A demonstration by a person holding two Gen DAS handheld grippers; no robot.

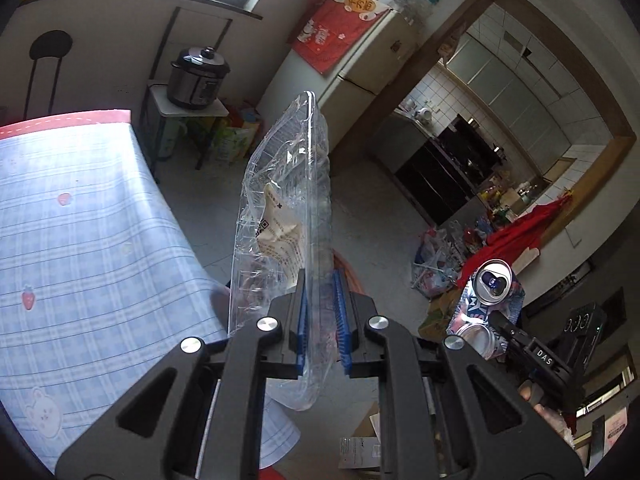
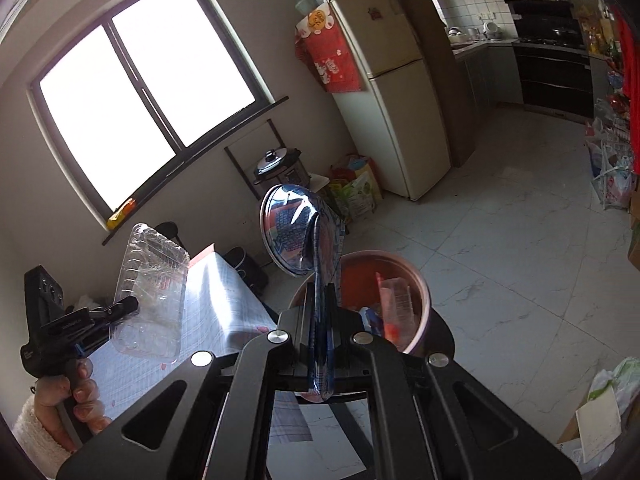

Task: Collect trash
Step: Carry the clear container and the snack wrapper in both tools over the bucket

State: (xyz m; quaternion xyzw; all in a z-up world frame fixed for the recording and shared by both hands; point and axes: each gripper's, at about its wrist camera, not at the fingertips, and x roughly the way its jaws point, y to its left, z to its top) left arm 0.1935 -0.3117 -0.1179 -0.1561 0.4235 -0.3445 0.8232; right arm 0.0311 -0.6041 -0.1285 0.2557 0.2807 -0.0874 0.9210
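Observation:
My left gripper (image 1: 322, 280) is shut on a clear plastic food tray (image 1: 280, 200) with a crumpled paper label inside, held upright in the air beside the table. The tray also shows in the right wrist view (image 2: 154, 288), at the left. My right gripper (image 2: 319, 292) is shut on a crushed blue and silver drink can (image 2: 300, 232), held above a round red trash bin (image 2: 416, 280) that holds several pieces of rubbish. The can also shows in the left wrist view (image 1: 490, 300), at the right.
A table with a blue checked cloth (image 1: 80, 240) lies to the left. A pressure cooker (image 1: 198, 76) sits on a small stand by the wall. A fridge (image 2: 396, 92) stands near the kitchen doorway. Bags and boxes (image 1: 440, 264) litter the tiled floor.

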